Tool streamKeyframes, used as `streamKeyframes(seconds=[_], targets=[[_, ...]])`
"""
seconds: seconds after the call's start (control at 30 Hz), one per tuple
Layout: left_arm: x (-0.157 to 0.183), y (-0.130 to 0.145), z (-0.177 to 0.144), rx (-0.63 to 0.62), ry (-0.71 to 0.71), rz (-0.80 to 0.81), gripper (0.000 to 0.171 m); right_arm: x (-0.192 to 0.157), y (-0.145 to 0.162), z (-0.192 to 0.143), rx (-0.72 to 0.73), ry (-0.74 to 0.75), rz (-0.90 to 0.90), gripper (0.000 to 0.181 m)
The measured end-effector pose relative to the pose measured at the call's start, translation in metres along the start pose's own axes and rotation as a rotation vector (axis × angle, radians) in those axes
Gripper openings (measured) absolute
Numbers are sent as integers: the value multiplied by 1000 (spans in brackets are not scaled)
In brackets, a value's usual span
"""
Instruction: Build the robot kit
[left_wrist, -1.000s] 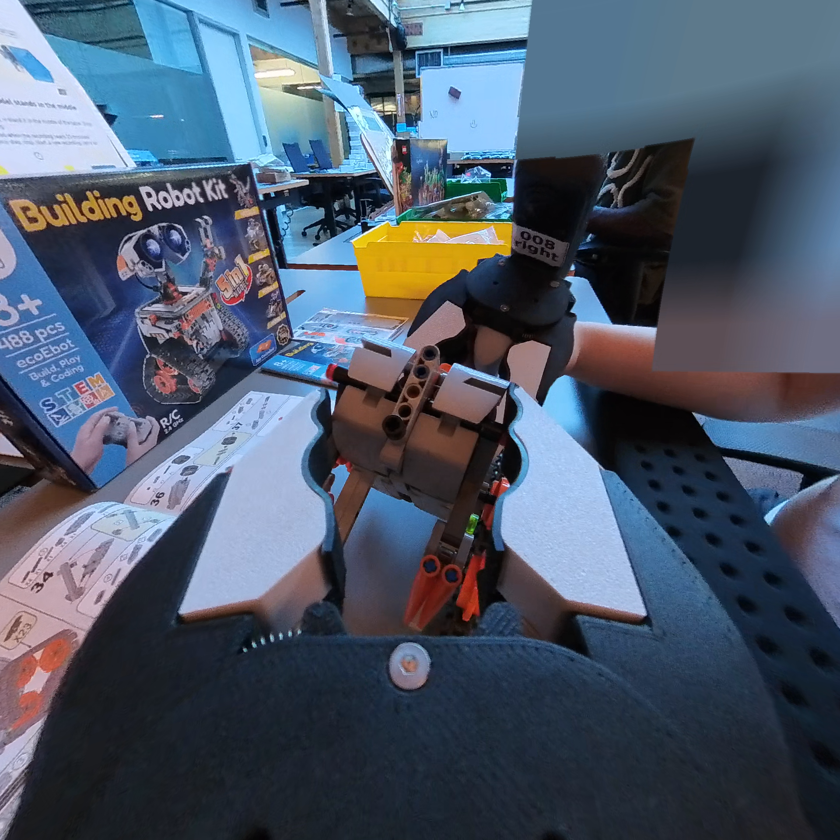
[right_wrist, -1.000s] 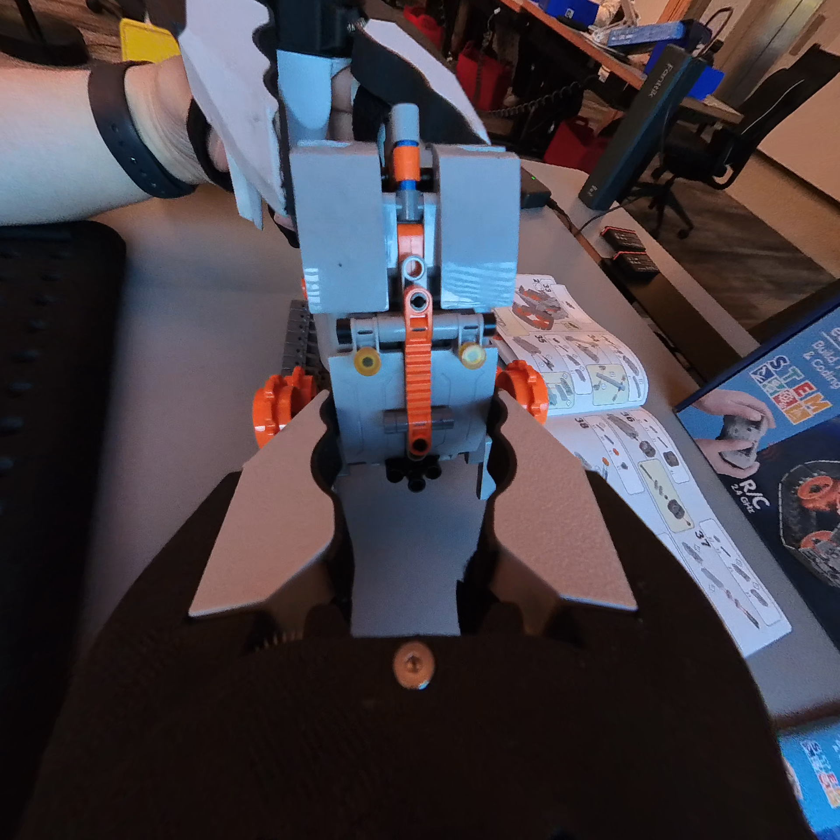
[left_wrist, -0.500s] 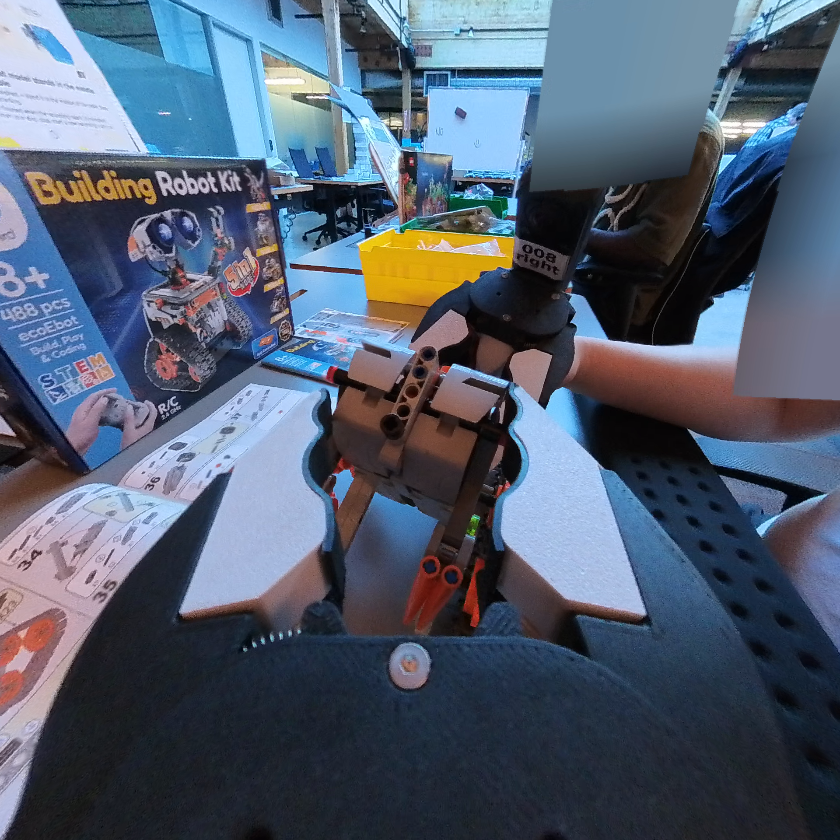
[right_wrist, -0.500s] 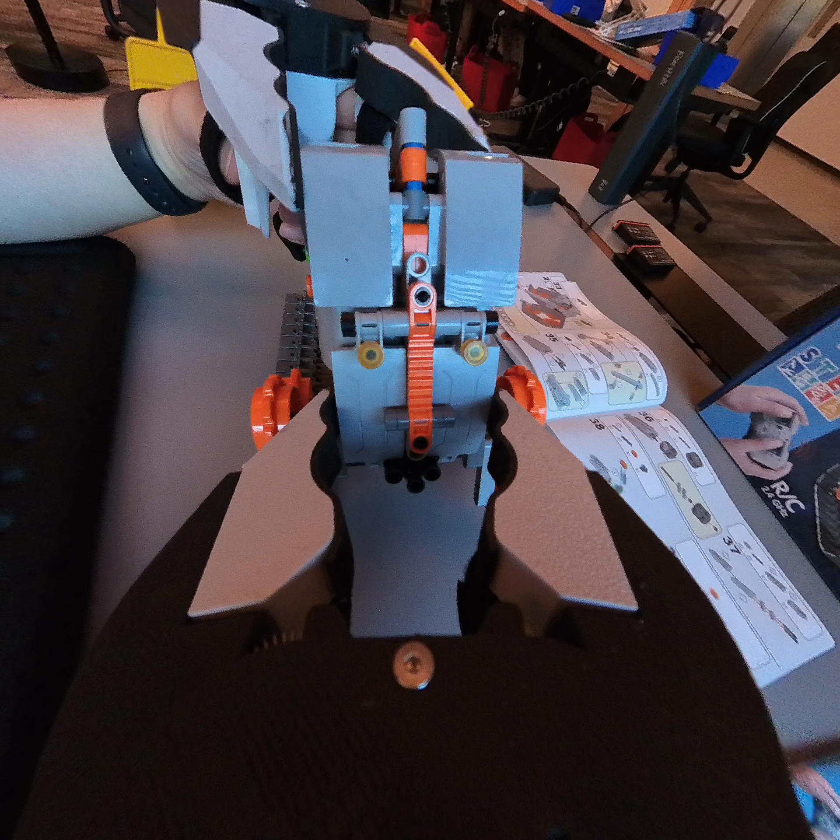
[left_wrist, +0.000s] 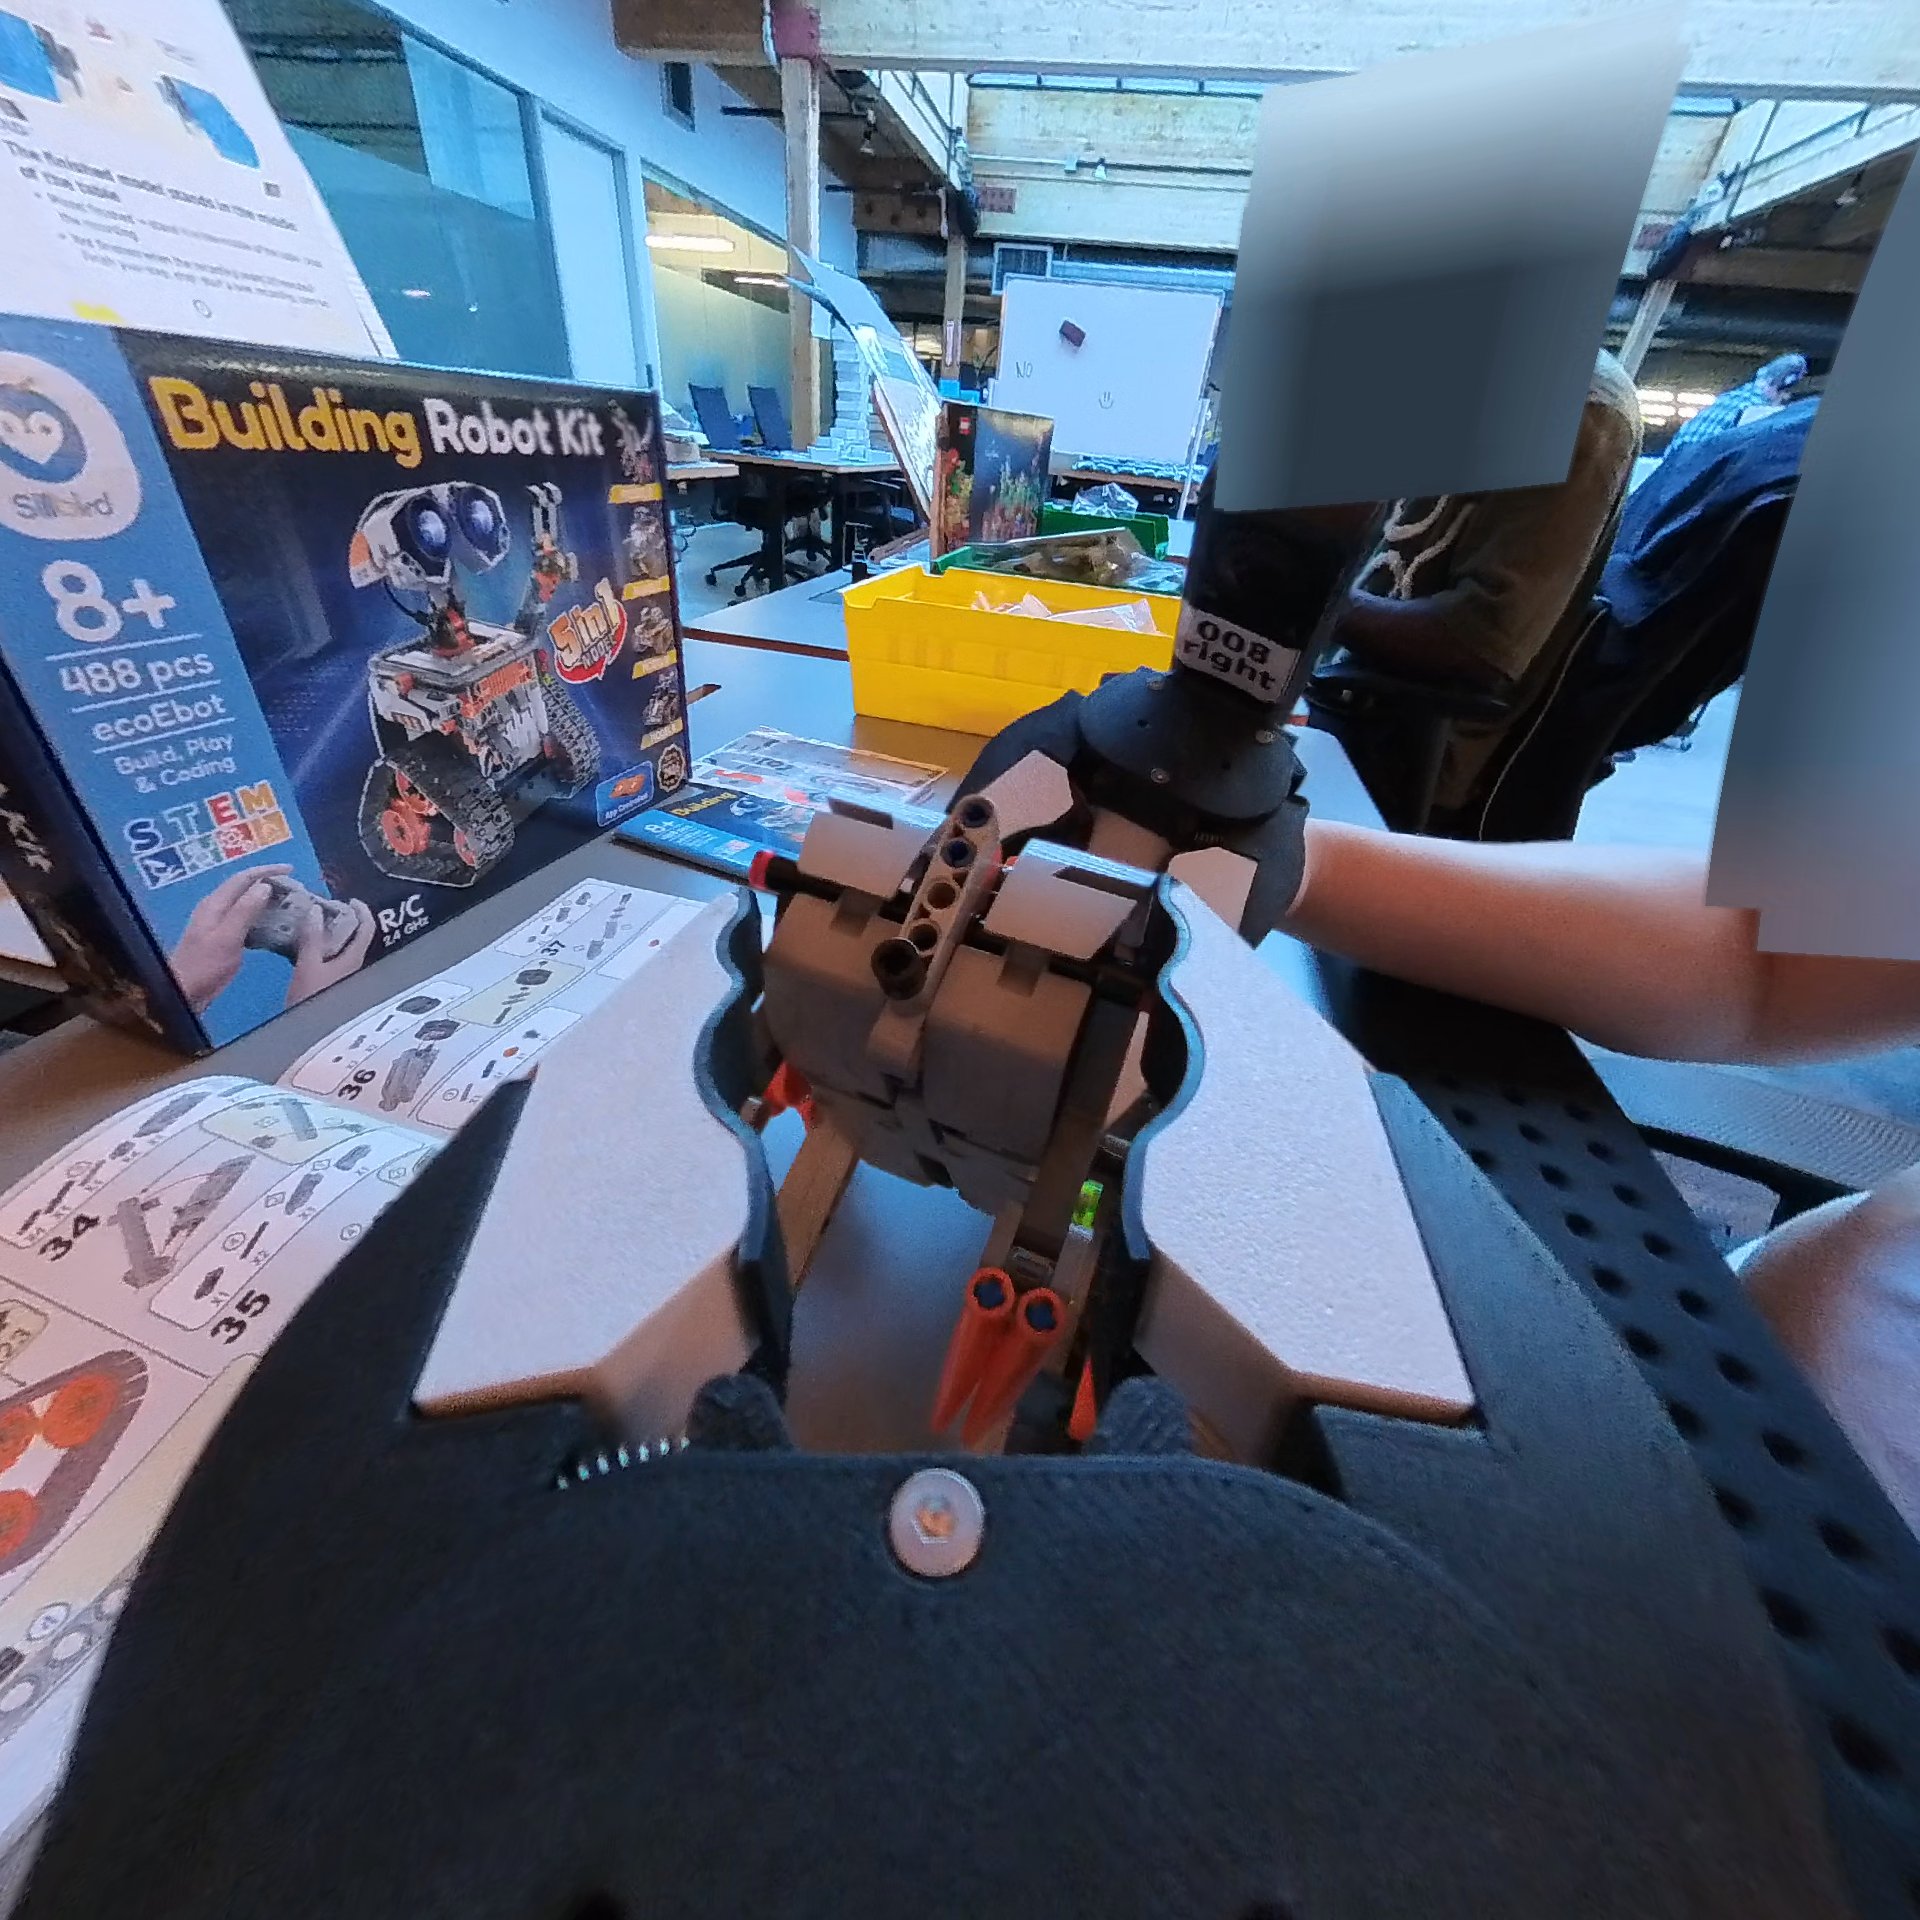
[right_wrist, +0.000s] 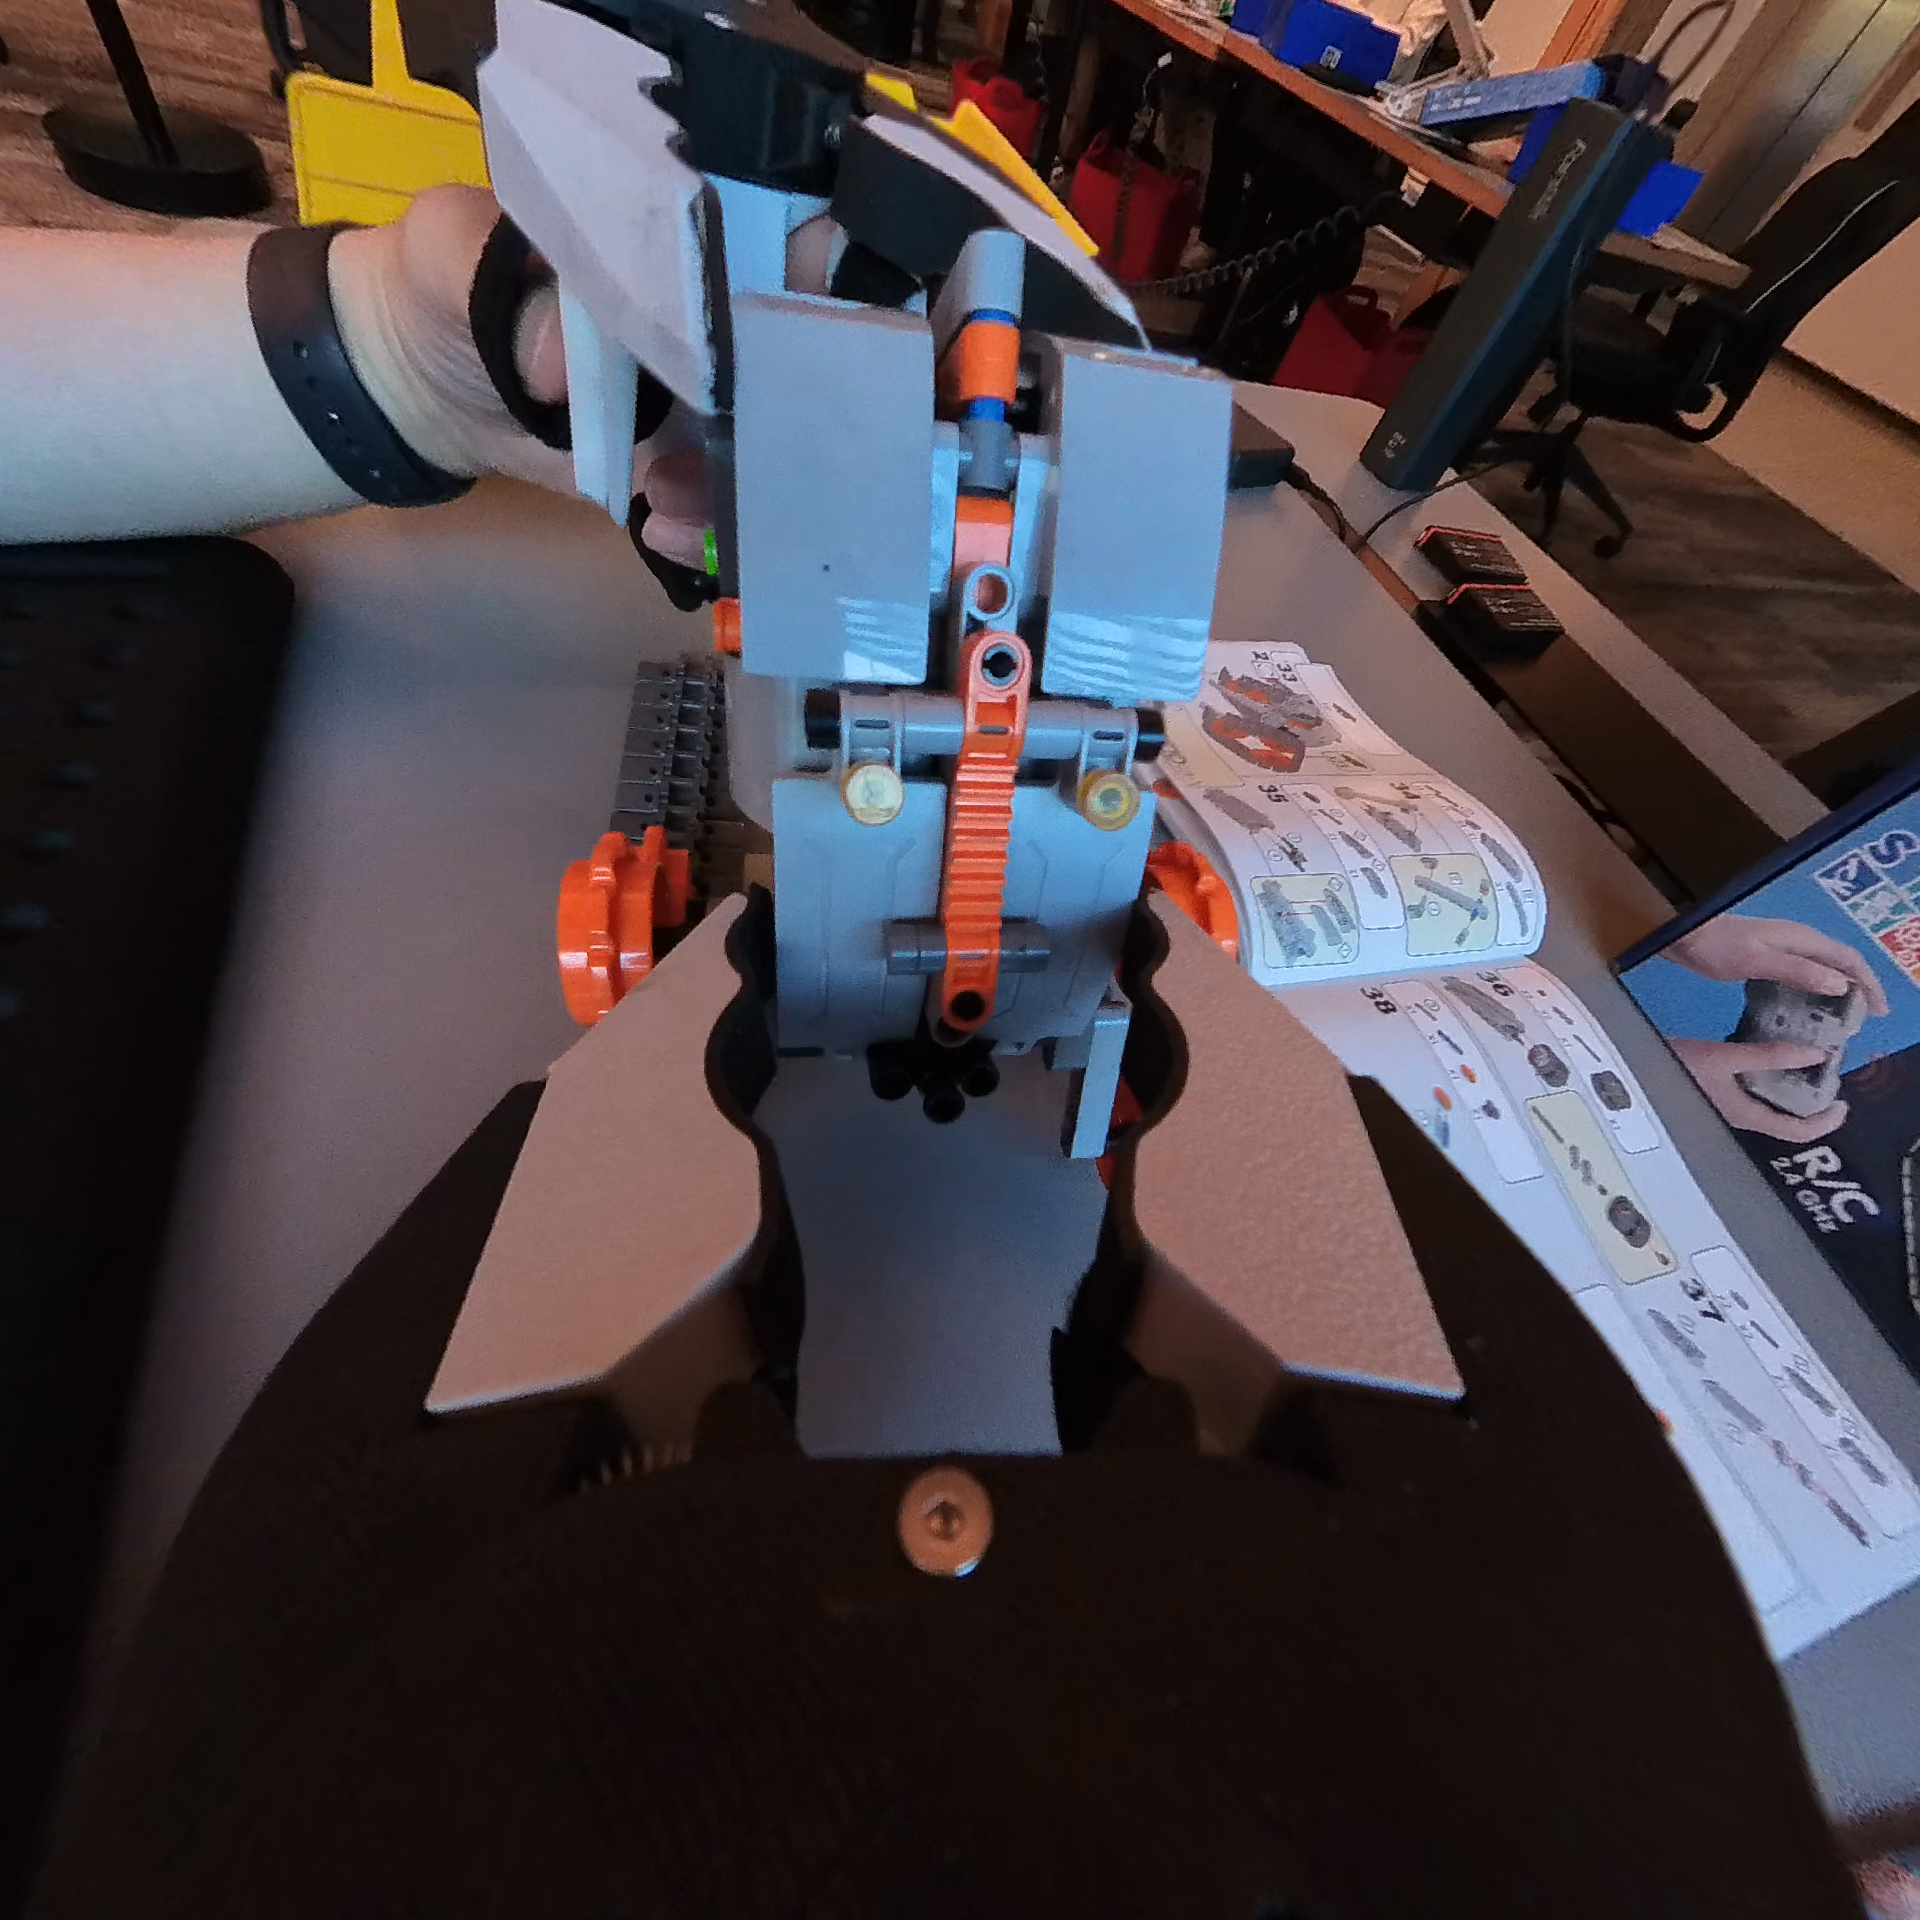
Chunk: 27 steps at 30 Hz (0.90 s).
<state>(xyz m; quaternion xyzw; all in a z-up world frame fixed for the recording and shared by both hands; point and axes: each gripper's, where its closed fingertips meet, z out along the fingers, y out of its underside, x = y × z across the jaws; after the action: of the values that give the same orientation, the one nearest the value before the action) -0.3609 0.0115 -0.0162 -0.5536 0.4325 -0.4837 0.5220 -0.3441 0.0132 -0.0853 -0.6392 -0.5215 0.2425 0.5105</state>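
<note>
A grey brick-built robot model (left_wrist: 935, 1039) with orange wheels, grey tracks and an orange toothed strip is held between both grippers over the grey table (right_wrist: 416, 831). My left gripper (left_wrist: 956, 935) is shut on the model's upper body, one finger on each side. My right gripper (right_wrist: 948, 935) is shut on the model's (right_wrist: 956, 831) lower grey block. In the left wrist view the right gripper (left_wrist: 1143, 800) shows beyond the model. In the right wrist view the left gripper (right_wrist: 790, 208) shows above it, held by a hand. Whether the tracks touch the table is hidden.
A blue kit box (left_wrist: 312, 675) stands at the left beside an open instruction booklet (left_wrist: 208, 1195); both show in the right wrist view, the booklet (right_wrist: 1455, 987) and the box (right_wrist: 1818, 1039). A yellow bin (left_wrist: 987, 655) stands behind. A black perforated mat (left_wrist: 1662, 1351) lies at the right. A person's forearm (left_wrist: 1558, 935) reaches in.
Both grippers keep their hold on the model. Both views have shifted slightly: the kit box and booklet have slid in the frames, and the left gripper shows lower in the right wrist view.
</note>
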Motion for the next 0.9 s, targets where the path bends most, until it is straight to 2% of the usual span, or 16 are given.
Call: streamKeyframes(seconds=[0.13,0.3,0.4,0.53,0.63,0.73,0.83,0.9], targets=[[-8,0,-2,24,-20,-14,65,3,3,5,9,-53,63,66],[-12,-2,-5,35,-26,-36,70,5,3,6,23,-56,57,66],[-18,-13,-16,94,-46,-71,74,5,1,4,36,-42,53,66],[-27,-25,-34,130,-119,-83,75,13,-8,-14,87,-11,100,73],[-25,-20,-46,78,-207,-75,75,17,-7,-40,108,26,143,73],[-19,-8,-63,-17,-356,-25,74,16,3,-61,84,67,158,72],[-16,7,-85,-90,-502,25,70,9,26,-73,33,75,177,68],[-14,24,-93,-152,-528,17,68,2,43,-74,-25,58,190,68]])
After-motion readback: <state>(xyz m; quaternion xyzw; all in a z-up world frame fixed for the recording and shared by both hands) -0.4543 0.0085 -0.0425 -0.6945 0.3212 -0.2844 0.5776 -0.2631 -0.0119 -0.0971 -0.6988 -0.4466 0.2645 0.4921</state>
